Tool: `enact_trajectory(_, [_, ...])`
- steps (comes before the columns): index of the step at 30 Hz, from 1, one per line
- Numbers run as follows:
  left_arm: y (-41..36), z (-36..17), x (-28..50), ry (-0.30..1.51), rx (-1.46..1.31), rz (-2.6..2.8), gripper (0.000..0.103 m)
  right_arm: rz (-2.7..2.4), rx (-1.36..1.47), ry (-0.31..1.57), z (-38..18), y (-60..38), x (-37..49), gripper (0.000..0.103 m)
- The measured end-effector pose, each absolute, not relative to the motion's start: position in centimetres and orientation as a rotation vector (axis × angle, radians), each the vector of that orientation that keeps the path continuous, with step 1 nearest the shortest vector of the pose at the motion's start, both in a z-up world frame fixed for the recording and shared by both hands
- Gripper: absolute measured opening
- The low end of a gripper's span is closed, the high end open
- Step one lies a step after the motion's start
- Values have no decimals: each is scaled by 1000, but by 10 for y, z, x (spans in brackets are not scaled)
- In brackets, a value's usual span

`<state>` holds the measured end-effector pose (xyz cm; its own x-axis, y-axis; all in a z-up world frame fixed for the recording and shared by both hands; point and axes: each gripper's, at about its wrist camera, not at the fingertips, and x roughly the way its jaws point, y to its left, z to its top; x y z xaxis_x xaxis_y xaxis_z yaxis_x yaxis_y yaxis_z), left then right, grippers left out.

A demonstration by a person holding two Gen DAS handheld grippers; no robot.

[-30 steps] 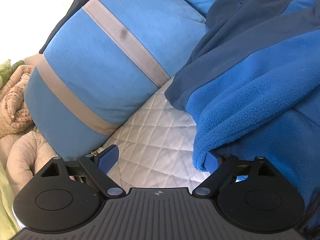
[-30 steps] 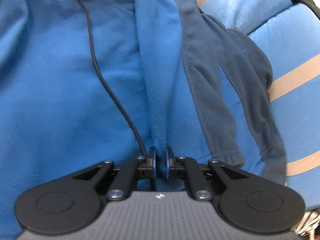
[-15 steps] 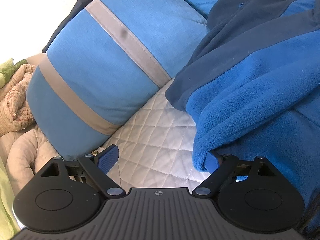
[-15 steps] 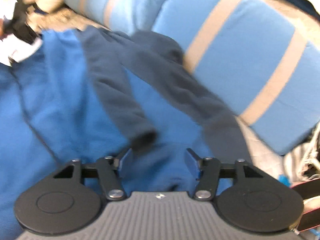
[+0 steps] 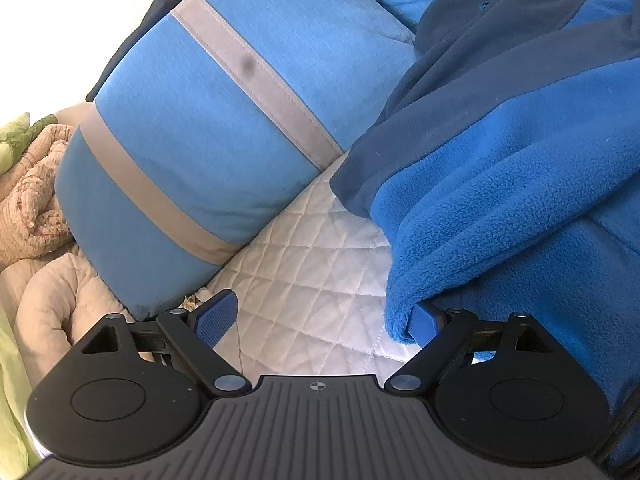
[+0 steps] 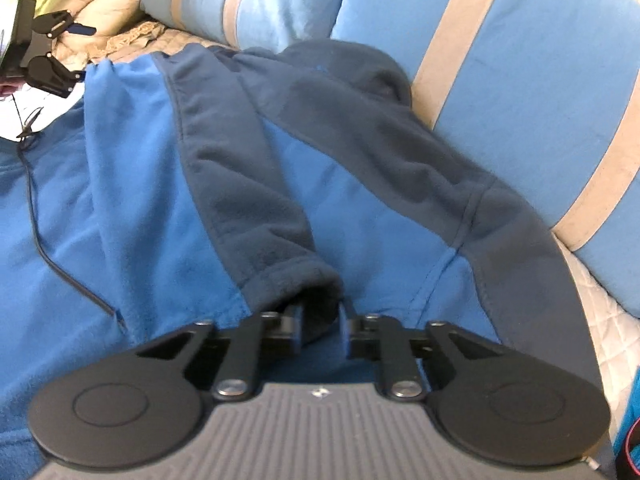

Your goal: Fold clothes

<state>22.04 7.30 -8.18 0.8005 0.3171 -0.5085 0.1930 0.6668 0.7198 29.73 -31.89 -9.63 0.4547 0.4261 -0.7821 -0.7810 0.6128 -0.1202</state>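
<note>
A blue fleece jacket (image 5: 500,184) with navy panels lies spread on the quilted white bed cover (image 5: 320,264). My left gripper (image 5: 320,316) is open wide over the cover. The jacket's thick blue edge (image 5: 404,312) drapes over its right finger. In the right wrist view the jacket (image 6: 140,184) fills the middle, with a navy sleeve (image 6: 248,184) lying across it. My right gripper (image 6: 320,328) is shut on the sleeve's cuff (image 6: 316,292). The left gripper (image 6: 82,53) shows far off at the upper left, open.
Blue pillows with grey stripes (image 5: 208,128) (image 6: 520,80) press against the jacket's far side. Beige and green bedding (image 5: 32,184) is bunched at the left. A thin black cable (image 6: 48,256) runs across the jacket's left part.
My right gripper let go of a fold of blue fleece, swung right with jaws open, then closed on the navy cuff. The left gripper has barely moved.
</note>
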Motion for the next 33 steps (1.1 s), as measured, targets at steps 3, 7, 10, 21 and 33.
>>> enact_trajectory(3, [72,-82,220,656,858,70,89,715,-512,767,-91,-326,301,4])
enact_trajectory(7, [69,-82,220,658,868,79,89,644,-495,751,-83,-333,306,6])
enact_trajectory(10, [68,-82,220,662,869,84,89,603,-599,759,-86,-325,300,46])
enact_trajectory(21, [68,-82,220,664,847,89,89,845,-940,509,-68,-293,201,60])
enact_trajectory(33, [72,-80,216,655,810,78,89,885,-1350,503,-134,-239,175,40])
